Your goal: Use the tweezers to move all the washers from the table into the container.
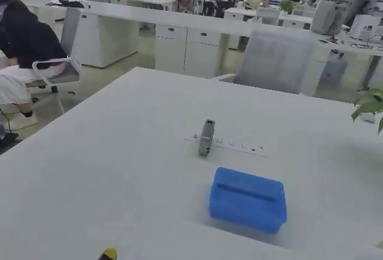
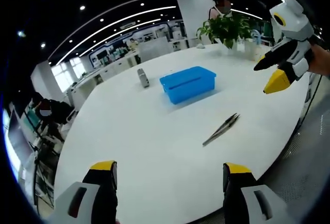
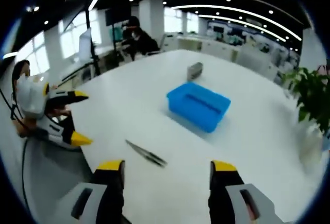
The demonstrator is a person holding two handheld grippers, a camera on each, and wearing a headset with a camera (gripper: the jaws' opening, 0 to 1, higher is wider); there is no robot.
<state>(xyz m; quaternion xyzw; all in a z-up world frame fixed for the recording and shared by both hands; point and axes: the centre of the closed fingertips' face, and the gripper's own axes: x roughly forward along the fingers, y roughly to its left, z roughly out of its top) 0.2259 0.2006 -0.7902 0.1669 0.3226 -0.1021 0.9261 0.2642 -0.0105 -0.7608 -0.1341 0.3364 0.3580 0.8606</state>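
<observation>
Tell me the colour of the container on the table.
The container is plain blue, with no pattern. It shows best in the head view.

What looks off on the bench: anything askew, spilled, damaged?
Nothing stands out. The blue container sits upright on the table, and the tweezers lie flat near it, not touching. The left gripper and right gripper are open, holding nothing.

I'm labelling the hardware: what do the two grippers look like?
The left gripper and right gripper match: white moulded bodies, black jaws capped with yellow tips, and grey plates at the jaw bases. A dark cable hangs from the left one.
</observation>
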